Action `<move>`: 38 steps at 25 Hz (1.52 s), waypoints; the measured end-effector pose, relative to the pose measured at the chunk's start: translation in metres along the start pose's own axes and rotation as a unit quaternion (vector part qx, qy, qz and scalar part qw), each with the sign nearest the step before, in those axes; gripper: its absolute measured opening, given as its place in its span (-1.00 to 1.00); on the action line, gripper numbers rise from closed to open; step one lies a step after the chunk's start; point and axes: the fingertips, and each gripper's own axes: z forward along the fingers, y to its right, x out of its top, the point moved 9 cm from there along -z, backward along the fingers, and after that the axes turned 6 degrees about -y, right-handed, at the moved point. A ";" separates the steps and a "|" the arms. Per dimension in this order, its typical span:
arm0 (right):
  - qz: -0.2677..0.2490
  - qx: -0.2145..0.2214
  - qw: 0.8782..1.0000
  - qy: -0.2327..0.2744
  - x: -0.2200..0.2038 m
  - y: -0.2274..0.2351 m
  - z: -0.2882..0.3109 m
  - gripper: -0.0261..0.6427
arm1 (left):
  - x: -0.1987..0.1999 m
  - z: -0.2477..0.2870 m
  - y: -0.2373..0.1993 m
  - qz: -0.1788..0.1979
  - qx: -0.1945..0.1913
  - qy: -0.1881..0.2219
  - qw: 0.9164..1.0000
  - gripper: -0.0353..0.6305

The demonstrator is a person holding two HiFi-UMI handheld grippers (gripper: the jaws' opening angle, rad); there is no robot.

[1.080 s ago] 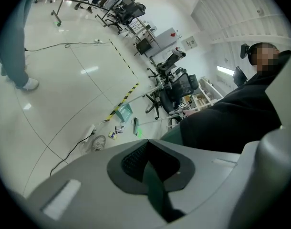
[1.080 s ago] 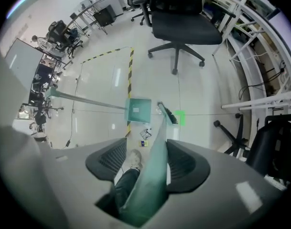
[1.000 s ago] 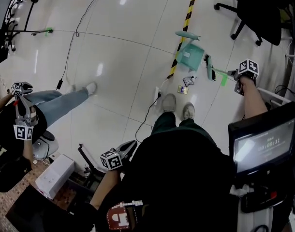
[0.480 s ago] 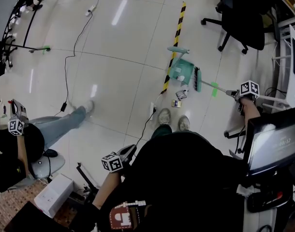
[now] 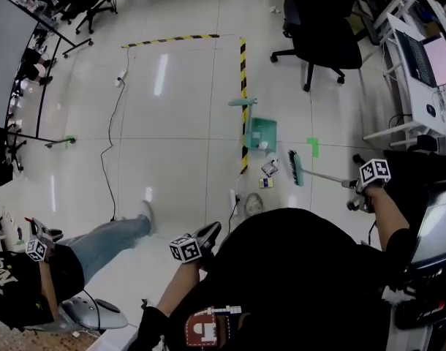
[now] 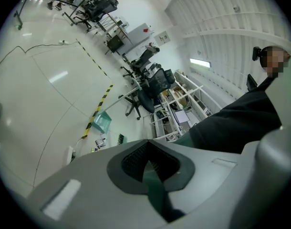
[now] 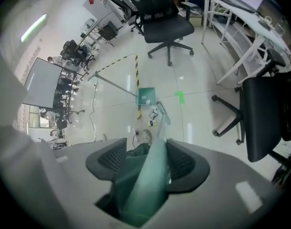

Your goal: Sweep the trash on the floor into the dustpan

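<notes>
A teal dustpan stands on the pale floor beside the yellow-black tape, its long handle upright. Two bits of trash lie just in front of it, toward me. The broom head rests on the floor to the right of the trash. Its teal handle runs back into my right gripper, which is shut on it. My left gripper hangs low by my body, far from the dustpan, jaws together with nothing sticking out.
A power strip and its cable lie by my shoe. Black office chairs and desks stand at the back right. Another person's leg stretches in from the left. A long cable crosses the floor at the left.
The broom head has drawn back from beside the dustpan to a spot next to the trash, nearer me. The head view has swung up and shows more of the floor. Left gripper barely moved.
</notes>
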 end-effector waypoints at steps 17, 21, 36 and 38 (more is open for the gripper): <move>-0.045 0.088 0.993 0.067 -0.249 0.199 -0.032 -0.15 | -0.148 0.093 0.183 0.122 -0.022 0.011 0.992 -0.89; -0.030 0.118 0.990 0.071 -0.315 0.232 -0.036 -0.15 | -0.210 0.092 0.246 0.127 -0.043 -0.002 0.991 -0.89; -0.075 0.116 0.990 0.037 -0.406 0.201 0.024 -0.14 | -0.276 0.022 0.238 0.154 -0.038 0.027 0.987 -0.89; -0.065 0.113 0.990 0.046 -0.419 0.184 0.026 -0.14 | -0.282 0.003 0.226 0.153 -0.050 0.023 0.987 -0.89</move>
